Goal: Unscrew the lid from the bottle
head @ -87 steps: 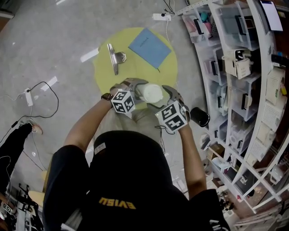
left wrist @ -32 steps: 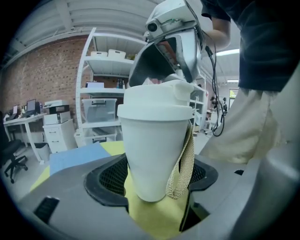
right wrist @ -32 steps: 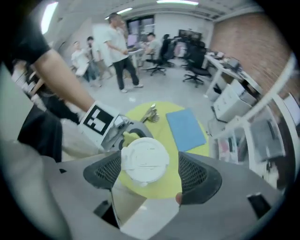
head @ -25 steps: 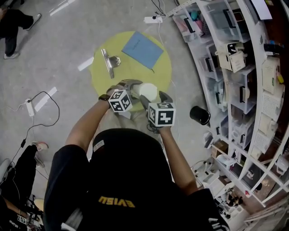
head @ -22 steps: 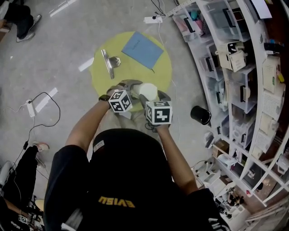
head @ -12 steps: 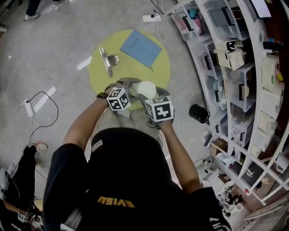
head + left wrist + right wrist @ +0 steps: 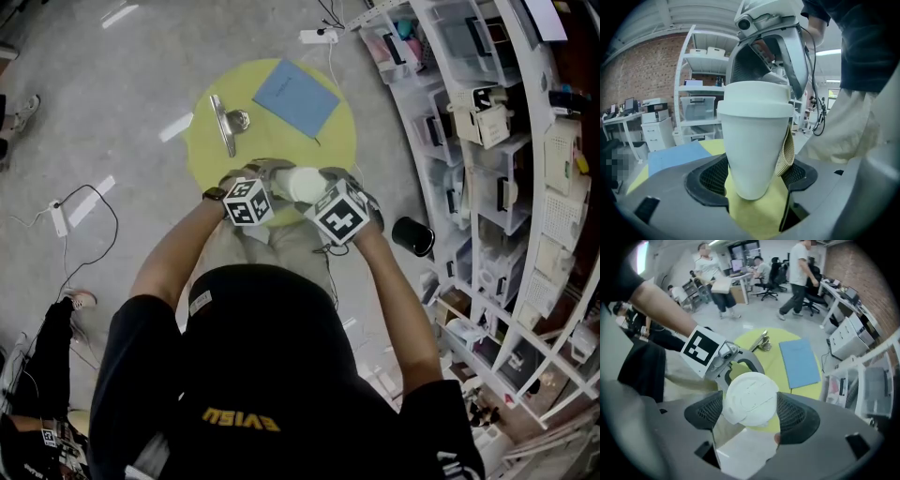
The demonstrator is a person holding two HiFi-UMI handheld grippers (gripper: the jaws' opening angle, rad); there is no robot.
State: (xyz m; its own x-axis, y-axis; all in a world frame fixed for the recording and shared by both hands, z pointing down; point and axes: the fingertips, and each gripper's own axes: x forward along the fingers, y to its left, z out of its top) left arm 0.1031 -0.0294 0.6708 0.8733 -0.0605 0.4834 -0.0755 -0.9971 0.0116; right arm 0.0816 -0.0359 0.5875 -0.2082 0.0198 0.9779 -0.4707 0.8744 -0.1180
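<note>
A white tapered bottle (image 7: 751,150) with a white lid (image 7: 754,101) is held in the air over the person's lap, near a yellow round table (image 7: 211,150). My left gripper (image 7: 754,183) is shut on the bottle's lower body, a pad on each side and a tan mesh strap at the right pad. My right gripper (image 7: 751,412) comes down from above, its pads closed against both sides of the lid (image 7: 750,397). In the head view the bottle (image 7: 302,183) shows between the left gripper (image 7: 284,180) and the right gripper (image 7: 317,187).
On the yellow table lie a blue folder (image 7: 295,97) and a metal clip (image 7: 225,122). A black cylinder (image 7: 412,237) stands on the floor by white shelves (image 7: 487,141) of bins. Cables and a power strip (image 7: 58,217) lie at left. Several people move about far off in the right gripper view.
The right gripper has rolled around the lid, its marker cube turning and swinging to the right. The left gripper and the bottle have stayed where they were.
</note>
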